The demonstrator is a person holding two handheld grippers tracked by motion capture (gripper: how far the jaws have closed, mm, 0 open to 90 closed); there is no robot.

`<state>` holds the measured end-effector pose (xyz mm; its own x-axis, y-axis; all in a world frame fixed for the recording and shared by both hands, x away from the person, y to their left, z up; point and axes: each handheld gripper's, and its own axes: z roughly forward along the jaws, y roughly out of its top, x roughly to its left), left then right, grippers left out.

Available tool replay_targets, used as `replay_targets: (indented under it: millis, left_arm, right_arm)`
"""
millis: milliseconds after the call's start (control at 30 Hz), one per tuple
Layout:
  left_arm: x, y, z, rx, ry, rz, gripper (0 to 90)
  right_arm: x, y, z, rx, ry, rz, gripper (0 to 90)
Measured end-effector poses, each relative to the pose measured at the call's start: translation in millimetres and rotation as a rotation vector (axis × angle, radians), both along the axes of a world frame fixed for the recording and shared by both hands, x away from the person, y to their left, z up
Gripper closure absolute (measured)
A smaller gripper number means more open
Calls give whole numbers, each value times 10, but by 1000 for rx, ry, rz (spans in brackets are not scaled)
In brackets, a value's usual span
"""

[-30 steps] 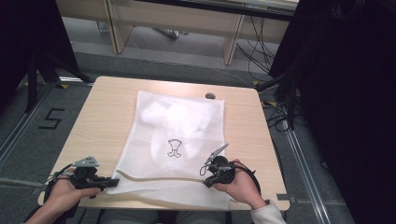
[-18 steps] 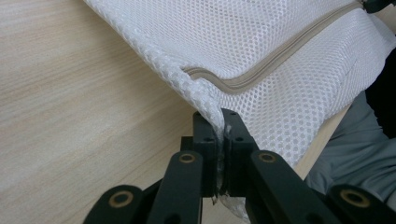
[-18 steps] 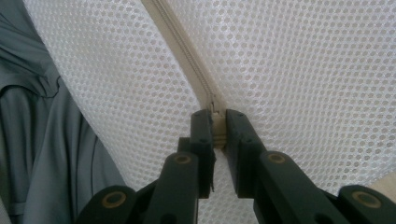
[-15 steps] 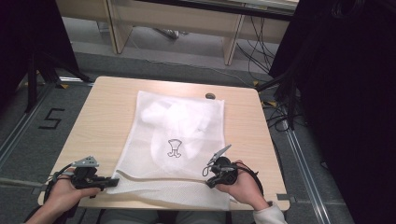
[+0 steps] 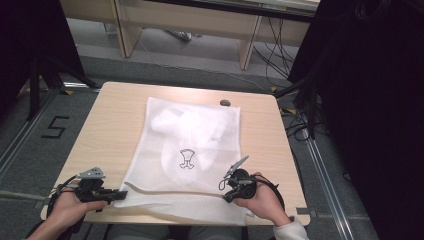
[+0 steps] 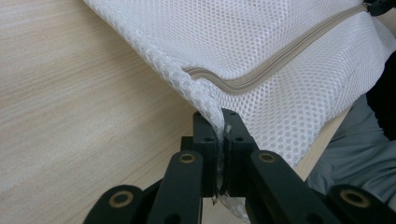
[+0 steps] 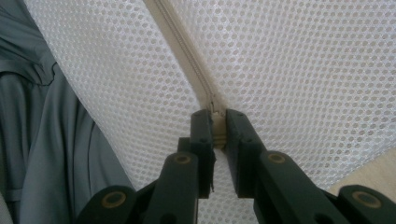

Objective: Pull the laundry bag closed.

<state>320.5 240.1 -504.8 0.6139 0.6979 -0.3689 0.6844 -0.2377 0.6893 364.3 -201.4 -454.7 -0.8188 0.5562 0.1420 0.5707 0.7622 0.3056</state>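
white open-weave mesh laundry bag (image 5: 192,150), soft cloth, matt. beige woven zipper tape (image 6: 280,60) along its near edge, smooth. pale wood-grain table (image 5: 115,120), satiny laminate look. matt black plastic on left gripper (image 6: 219,135) and right gripper (image 7: 218,133), brass-coloured rivets.

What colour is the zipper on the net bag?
Beige, on a white mesh bag; the zipper shows best in the left gripper view.

Right hand-held gripper (image 7: 214,128): jaws clamped on the zipper pull (image 7: 218,133)
Mesh bag (image 7: 289,70): white, zipper (image 7: 180,42) running away from jaws
Counter (image 7: 373,170): bare corner, lower right
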Motion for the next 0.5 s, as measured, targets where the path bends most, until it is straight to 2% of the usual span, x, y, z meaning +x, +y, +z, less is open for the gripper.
replay_targets:
  millis: [233, 400, 467, 500]
  left_arm:
    - [4, 9, 11, 7, 11, -8, 855]
    - [4, 7, 11, 2, 13, -11, 855]
    - [3, 3, 12, 2, 12, -9, 855]
    - [4, 6, 11, 3, 14, -11, 856]
  right_arm:
    - [-4, -6, 23, -23, -7, 9, 822]
    - [-4, -38, 45, -11, -10, 8, 822]
    - [-7, -34, 50, -26, -8, 14, 822]
    - [-9, -32, 49, -50, -2, 17, 822]
